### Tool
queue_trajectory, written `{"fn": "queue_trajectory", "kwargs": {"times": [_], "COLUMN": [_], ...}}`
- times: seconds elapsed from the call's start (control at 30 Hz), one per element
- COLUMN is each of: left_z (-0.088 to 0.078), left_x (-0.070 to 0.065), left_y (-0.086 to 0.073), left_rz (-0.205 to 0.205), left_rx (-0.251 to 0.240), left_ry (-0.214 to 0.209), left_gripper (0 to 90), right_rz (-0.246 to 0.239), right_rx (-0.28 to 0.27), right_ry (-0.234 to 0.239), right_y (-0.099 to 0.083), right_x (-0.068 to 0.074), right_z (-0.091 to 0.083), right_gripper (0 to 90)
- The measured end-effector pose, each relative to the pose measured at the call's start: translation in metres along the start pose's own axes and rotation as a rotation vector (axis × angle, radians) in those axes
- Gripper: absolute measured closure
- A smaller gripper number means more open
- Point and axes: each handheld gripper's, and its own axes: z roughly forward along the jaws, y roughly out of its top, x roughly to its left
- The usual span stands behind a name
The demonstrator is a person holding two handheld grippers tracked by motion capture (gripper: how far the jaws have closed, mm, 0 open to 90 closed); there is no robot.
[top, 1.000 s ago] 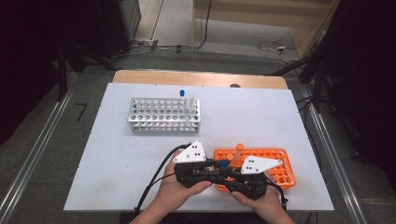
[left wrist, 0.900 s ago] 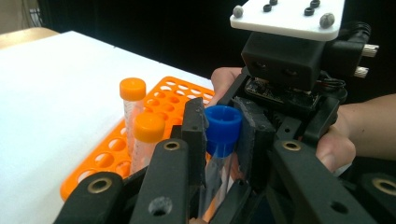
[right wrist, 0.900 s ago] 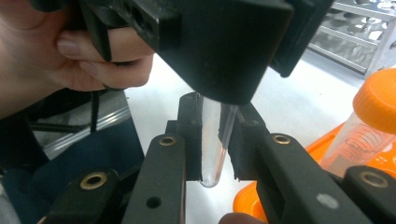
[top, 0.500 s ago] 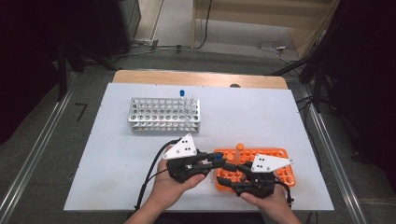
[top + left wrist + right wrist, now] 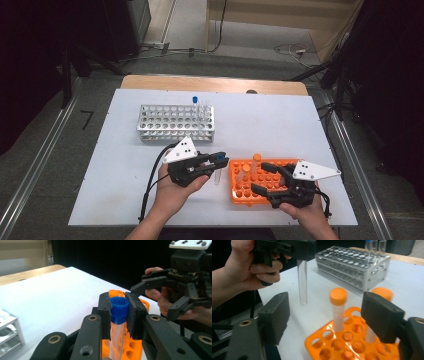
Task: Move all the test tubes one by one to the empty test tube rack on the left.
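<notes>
White table is bearing both racks; left gripper (image 5: 220, 161) is clamping a blue-capped tube (image 5: 119, 315); right gripper (image 5: 265, 177), jaws just opening wide and empty, is idling; keep the tube upright, heading to eleven o'clock toward the metal rack (image 5: 175, 121).

A white table (image 5: 280, 125) is seen across the middle of the frame. A wooden board (image 5: 165, 82) is set along its upper edge. Black cables (image 5: 200, 50) and a white cable (image 5: 295, 50) are strewn on the grey floor (image 5: 250, 62) at the top.
</notes>
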Motion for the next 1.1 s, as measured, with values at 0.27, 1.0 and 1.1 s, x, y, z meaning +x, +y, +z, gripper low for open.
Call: {"fn": "queue_trajectory", "kwargs": {"times": [0.27, 1.0, 1.1], "left_z": [-0.003, -0.022, -0.024], "left_x": [0.014, 0.073, 0.08], "left_y": [0.001, 0.021, 0.022], "left_rz": [-0.008, -0.036, -0.042], "left_rx": [0.0, -0.056, -0.058], "left_ry": [0.043, 0.19, 0.209], "left_gripper": [76.6, 76.6, 76.6], "right_rz": [0.002, 0.057, 0.057], "right_rx": [-0.011, 0.006, 0.014], "right_ry": [-0.045, -0.119, -0.131], "right_y": [-0.002, -0.016, -0.017], "right_x": [-0.009, -0.037, -0.037], "right_z": [-0.012, -0.033, -0.032], "right_gripper": [11.1, 0.0, 0.0]}}
